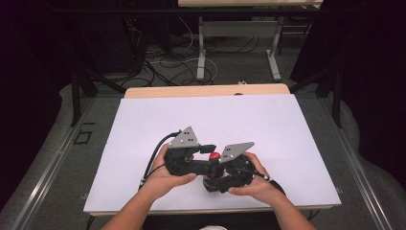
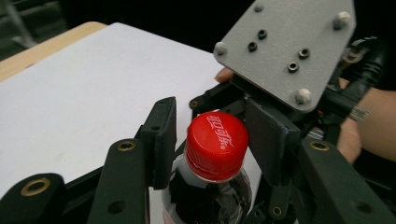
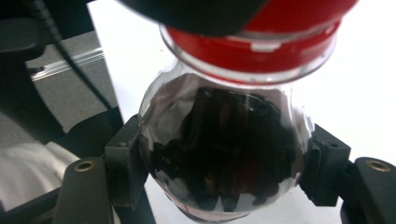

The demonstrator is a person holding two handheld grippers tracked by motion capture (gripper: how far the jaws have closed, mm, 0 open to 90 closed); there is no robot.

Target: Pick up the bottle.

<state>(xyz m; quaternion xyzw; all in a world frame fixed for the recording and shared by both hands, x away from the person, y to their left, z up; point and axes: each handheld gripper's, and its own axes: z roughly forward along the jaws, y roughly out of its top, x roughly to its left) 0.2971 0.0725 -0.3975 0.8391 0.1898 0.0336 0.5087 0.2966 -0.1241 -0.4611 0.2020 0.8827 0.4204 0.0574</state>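
Note:
A cola bottle [image 1: 213,168] with dark drink and a red cap [image 1: 214,155] is held over the white table sheet [image 1: 158,120], near its front middle. In the left gripper view, the pads of my left gripper [image 2: 215,140] press on both sides of the red cap [image 2: 217,144]. In the right gripper view, my right gripper [image 3: 224,175] is shut on the bottle's rounded shoulder [image 3: 224,144], below the red cap [image 3: 261,46]. From above, the left gripper [image 1: 207,151] reaches in from the left. The right gripper [image 1: 216,176] grips lower down from the right.
The right gripper's grey plate [image 2: 285,51] and a hand [image 2: 369,126] sit just behind the cap. A wooden table edge [image 1: 206,90] runs along the back. Beyond it lie floor cables [image 1: 163,62] and another table's legs [image 1: 201,48]. Dark frame posts [image 1: 75,91] stand at the sides.

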